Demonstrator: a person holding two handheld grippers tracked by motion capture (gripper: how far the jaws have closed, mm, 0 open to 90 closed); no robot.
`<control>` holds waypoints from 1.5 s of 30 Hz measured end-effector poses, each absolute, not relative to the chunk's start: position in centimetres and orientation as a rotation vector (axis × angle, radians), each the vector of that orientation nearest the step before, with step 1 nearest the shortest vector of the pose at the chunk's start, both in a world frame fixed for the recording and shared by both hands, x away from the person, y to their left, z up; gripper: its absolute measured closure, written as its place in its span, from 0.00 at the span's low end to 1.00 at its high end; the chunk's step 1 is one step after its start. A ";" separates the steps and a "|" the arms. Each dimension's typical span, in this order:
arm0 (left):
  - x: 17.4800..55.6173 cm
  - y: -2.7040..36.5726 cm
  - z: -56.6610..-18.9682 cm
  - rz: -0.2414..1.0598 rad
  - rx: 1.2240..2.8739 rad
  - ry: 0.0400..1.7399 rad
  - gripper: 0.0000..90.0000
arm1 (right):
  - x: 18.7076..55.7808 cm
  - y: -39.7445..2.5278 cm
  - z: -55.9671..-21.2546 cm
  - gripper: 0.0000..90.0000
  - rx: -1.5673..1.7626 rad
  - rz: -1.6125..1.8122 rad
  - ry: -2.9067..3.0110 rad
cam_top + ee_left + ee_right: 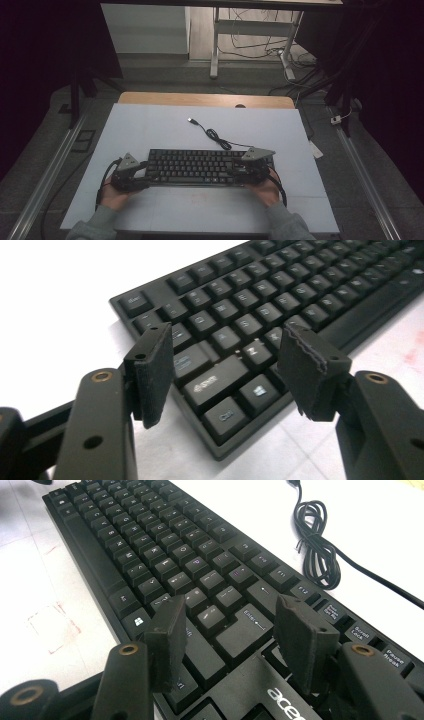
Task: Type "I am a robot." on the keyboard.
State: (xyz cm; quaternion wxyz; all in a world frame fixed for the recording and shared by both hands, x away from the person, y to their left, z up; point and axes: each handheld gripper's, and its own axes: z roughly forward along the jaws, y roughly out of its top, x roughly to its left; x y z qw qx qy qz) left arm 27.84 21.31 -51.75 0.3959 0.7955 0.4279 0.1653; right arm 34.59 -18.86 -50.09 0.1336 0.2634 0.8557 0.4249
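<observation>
Bracketing the keyboard [192, 166] end to end: left gripper [142, 169] at its left end, right gripper [239, 171] at its right end, each pointing inward along it. The long axis runs left-right across the mat [150, 125], parallel to the near edge, so each hand is nearest its own end and neither has to cross over.

Left gripper view: jaws wide open, holding nothing. The pads [152, 372] stand over the near-left corner keys, Shift and Ctrl area, with the keyboard [280, 300] stretching away to the upper right. I can't tell if a pad tip touches a keycap or only hangs over it.

Right gripper view: jaws open about as wide, also holding nothing. The pads [170, 640] straddle the Enter key region above the logo strip, and the rest of the keyboard [150, 540] runs off to the upper left. Contact is unclear here too.

The cable [215, 135] leaves the back edge and lies coiled on the mat behind the keyboard, plug free and well apart from both grippers.

Judgement: looks like a two-ended grab or slide of the keyboard. The jaws sit over the key field, not around the case edge, so each needs to drop to the end edge before closing. An uneven grip would yaw it.
</observation>
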 end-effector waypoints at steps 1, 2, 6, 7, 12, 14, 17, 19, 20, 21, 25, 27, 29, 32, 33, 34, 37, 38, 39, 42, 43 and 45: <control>27.9 21.2 -51.5 0.419 2.027 1.071 0.43 | 34.6 -18.9 -50.1 0.52 0.764 1.231 2.481; 27.9 21.1 -51.2 0.414 2.038 1.058 0.43 | 34.6 -19.0 -50.1 0.52 0.766 1.237 2.477; 28.5 20.3 -50.0 0.389 2.093 1.009 0.43 | 34.4 -19.2 -50.1 0.52 0.780 1.243 2.473; 28.8 20.1 -49.7 0.371 2.114 0.997 0.43 | 34.4 -19.2 -50.1 0.52 0.779 1.246 2.473; 29.8 18.7 -48.4 0.346 2.193 0.938 0.43 | 34.1 -19.4 -50.0 0.52 0.768 1.243 2.466; 30.1 18.2 -48.1 0.351 2.214 0.918 0.43 | 34.0 -19.4 -49.9 0.52 0.767 1.240 2.463; 30.5 17.6 -48.1 0.335 2.225 0.895 0.43 | 34.0 -19.4 -50.0 0.52 0.771 1.243 2.460; 30.6 17.2 -48.3 0.328 2.236 0.886 0.44 | 33.9 -19.4 -50.1 0.52 0.773 1.245 2.463; 30.6 17.0 -48.4 0.327 2.235 0.884 0.44 | 33.9 -19.4 -50.1 0.52 0.772 1.243 2.463; 30.6 16.9 -48.6 0.322 2.227 0.880 0.44 | 33.9 -19.4 -50.1 0.52 0.773 1.242 2.464; 30.6 16.4 -49.3 0.305 2.247 0.861 0.51 | 33.8 -19.4 -50.3 0.52 0.782 1.242 2.470; 30.5 16.3 -49.4 0.292 2.244 0.843 0.56 | 33.7 -19.4 -50.3 0.52 0.790 1.250 2.472; 30.4 16.2 -49.5 0.294 2.242 0.835 0.61 | 33.5 -19.4 -50.3 0.52 0.797 1.252 2.465; 30.3 15.9 -49.7 0.304 2.243 0.823 0.68 | 33.1 -19.5 -50.4 0.52 0.808 1.257 2.461; 30.3 15.8 -49.8 0.305 2.243 0.816 0.71 | 33.0 -19.6 -50.5 0.52 0.809 1.254 2.459; 30.2 15.6 -49.8 0.296 2.237 0.809 0.74 | 32.8 -19.6 -50.5 0.52 0.809 1.246 2.459; 30.1 15.2 -50.0 0.281 2.236 0.780 0.85 | 32.4 -19.9 -50.6 0.52 0.819 1.249 2.456; 30.1 15.0 -50.0 0.272 2.240 0.769 0.90 | 32.3 -19.9 -50.6 0.52 0.820 1.251 2.456; 30.1 14.9 -50.1 0.256 2.243 0.761 0.94 | 32.2 -20.0 -50.6 0.52 0.819 1.247 2.456; 30.0 14.3 -50.4 0.228 2.274 0.728 0.98 | 32.2 -20.2 -50.6 0.52 0.823 1.251 2.450; 30.0 14.1 -50.5 0.225 2.285 0.718 0.98 | 32.3 -20.2 -50.6 0.52 0.824 1.252 2.451; 30.0 13.9 -50.6 0.222 2.296 0.713 0.98 | 32.3 -20.2 -50.6 0.52 0.820 1.242 2.457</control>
